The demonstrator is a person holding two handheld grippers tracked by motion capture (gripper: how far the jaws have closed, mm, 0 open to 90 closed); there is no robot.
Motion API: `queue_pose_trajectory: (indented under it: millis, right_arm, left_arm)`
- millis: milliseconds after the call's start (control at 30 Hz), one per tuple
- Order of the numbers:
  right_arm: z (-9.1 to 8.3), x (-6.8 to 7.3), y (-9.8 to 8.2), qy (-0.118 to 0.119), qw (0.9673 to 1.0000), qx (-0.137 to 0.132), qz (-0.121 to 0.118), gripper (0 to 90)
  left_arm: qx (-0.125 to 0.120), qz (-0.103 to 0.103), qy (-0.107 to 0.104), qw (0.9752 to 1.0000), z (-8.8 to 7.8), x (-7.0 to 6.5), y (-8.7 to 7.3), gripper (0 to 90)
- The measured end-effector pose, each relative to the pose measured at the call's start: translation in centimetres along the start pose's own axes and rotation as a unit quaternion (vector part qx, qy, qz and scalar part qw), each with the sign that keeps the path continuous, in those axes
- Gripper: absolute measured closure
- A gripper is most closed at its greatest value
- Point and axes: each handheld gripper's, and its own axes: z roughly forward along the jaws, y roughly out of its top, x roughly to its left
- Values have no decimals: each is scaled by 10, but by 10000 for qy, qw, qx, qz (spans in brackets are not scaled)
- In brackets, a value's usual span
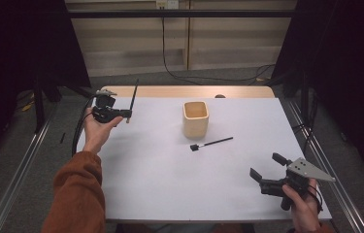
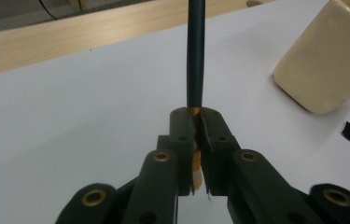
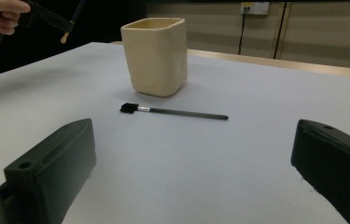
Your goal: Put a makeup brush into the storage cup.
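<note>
My left gripper (image 1: 125, 115) is raised over the table's far left corner, shut on a thin brush (image 1: 133, 96) whose dark handle points up and away. In the left gripper view the jaws (image 2: 196, 119) pinch the brush's gold ferrule, and the handle (image 2: 195, 56) rises straight ahead. A cream square cup (image 1: 195, 118) stands upright mid-table. In front of it a second, black brush (image 1: 211, 143) lies flat on the table. My right gripper (image 1: 266, 166) hovers at the near right, open and with nothing in it; its jaws (image 3: 191, 177) face the black brush (image 3: 172, 112) and the cup (image 3: 156, 56).
The white tabletop (image 1: 160, 184) has a wooden strip (image 1: 170, 91) along its far edge. Metal rails run down both sides of the table. Cables trail on the floor behind it. The cup (image 2: 326, 60) stands right of my left gripper.
</note>
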Motion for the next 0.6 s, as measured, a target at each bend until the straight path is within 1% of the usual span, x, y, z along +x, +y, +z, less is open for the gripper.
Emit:
queue_pose_trajectory:
  millis: [33, 67, 167, 200, 233, 267, 333, 367, 400, 433, 600]
  right_arm:
    - [0, 0, 0, -1, 10000, -7, -1, 0]
    - [0, 0, 0, 0, 10000, -1, -4, 0]
    - [0, 0, 0, 9, 10000, 1, -23, 0]
    - [0, 0, 0, 14, 10000, 11, -25, 0]
    - [0, 0, 0, 26, 10000, 22, -64, 0]
    - [0, 0, 0, 18, 10000, 12, -36, 0]
    - [-1, 0, 0, 10, 10000, 11, -21, 0]
    - [-1, 0, 0, 8, 10000, 12, -21, 0]
    - [-1, 0, 0, 8, 10000, 10, -22, 0]
    - [-1, 0, 0, 9, 10000, 3, -6, 0]
    - [-1, 0, 0, -3, 10000, -4, -14, 0]
  left_arm:
    - [-69, 4, -31, 10000, -1, -1, 0, 843]
    - [-148, 44, 4, 9999, -2, -3, 0, 843]
    - [-344, 128, -35, 9993, -3, -8, 0, 843]
    - [-344, 128, -35, 9993, -3, -8, 0, 843]
    - [-459, 184, -30, 9988, -3, -9, -1, 843]
    - [-520, 169, -21, 9985, -4, -9, -1, 843]
    - [-567, 166, -10, 9983, -4, -9, -2, 843]
    - [-702, 163, 15, 9974, -5, -8, -4, 843]
    - [-769, 158, -3, 9969, -6, -8, -5, 843]
    - [-811, 119, -56, 9966, -7, -8, -6, 843]
    - [-934, 177, -60, 9955, -10, -10, -7, 843]
